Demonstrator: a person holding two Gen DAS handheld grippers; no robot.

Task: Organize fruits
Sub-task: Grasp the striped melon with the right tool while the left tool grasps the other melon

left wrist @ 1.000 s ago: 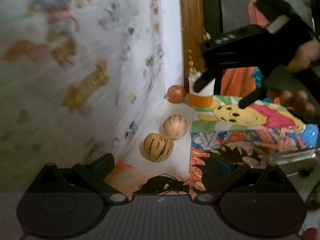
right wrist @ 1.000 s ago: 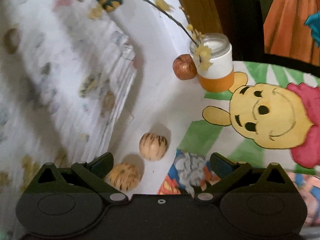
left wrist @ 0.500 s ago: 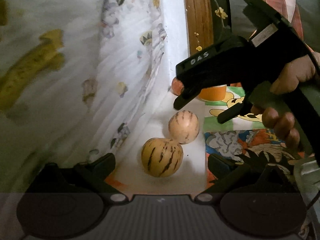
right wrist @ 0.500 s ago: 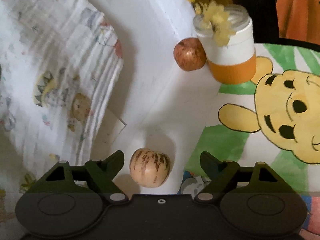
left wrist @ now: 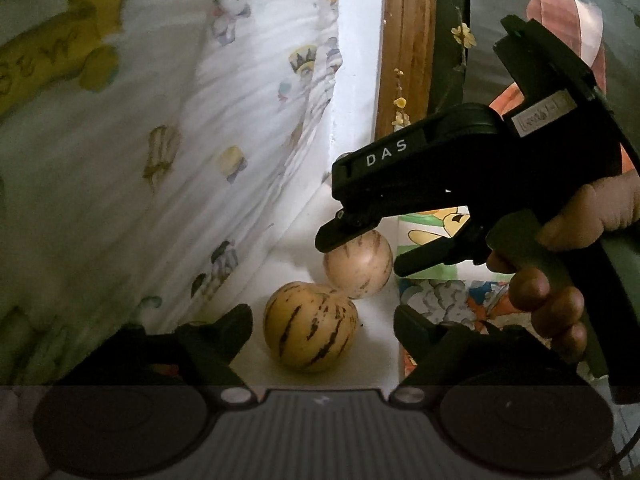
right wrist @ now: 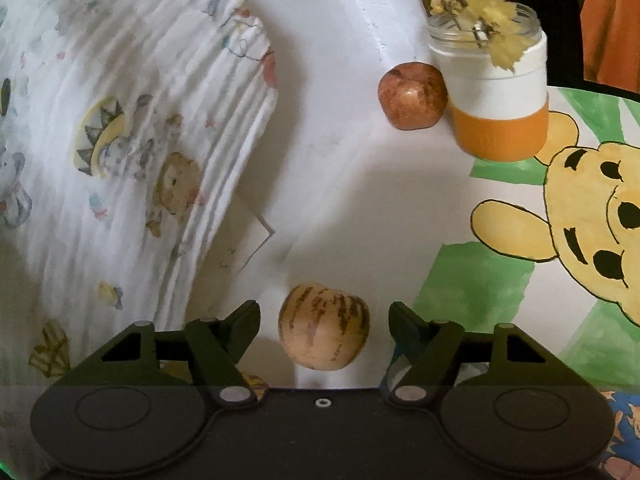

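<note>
Jaws of both the left gripper (left wrist: 322, 330) and right gripper (right wrist: 323, 322) gape unclenched, each straddling its own pale, brown-striped round fruit (left wrist: 311, 327) (right wrist: 324, 327) at lower centre, apparently lined up for grasping. Both fruits sit touching on the white tabletop (right wrist: 352, 184), while a reddish-brown apple-like fruit (right wrist: 413, 96) rests against the orange-and-white jar (right wrist: 494, 104) at upper right.

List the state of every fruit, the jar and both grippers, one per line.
Nearer striped fruit: on the table, between the open left gripper fingers, ungripped.
Farther striped fruit: on the table, between the open right gripper fingers, ungripped.
Reddish fruit: beside the jar.
Jar: upright, lidless, holding yellow flowers.
</note>
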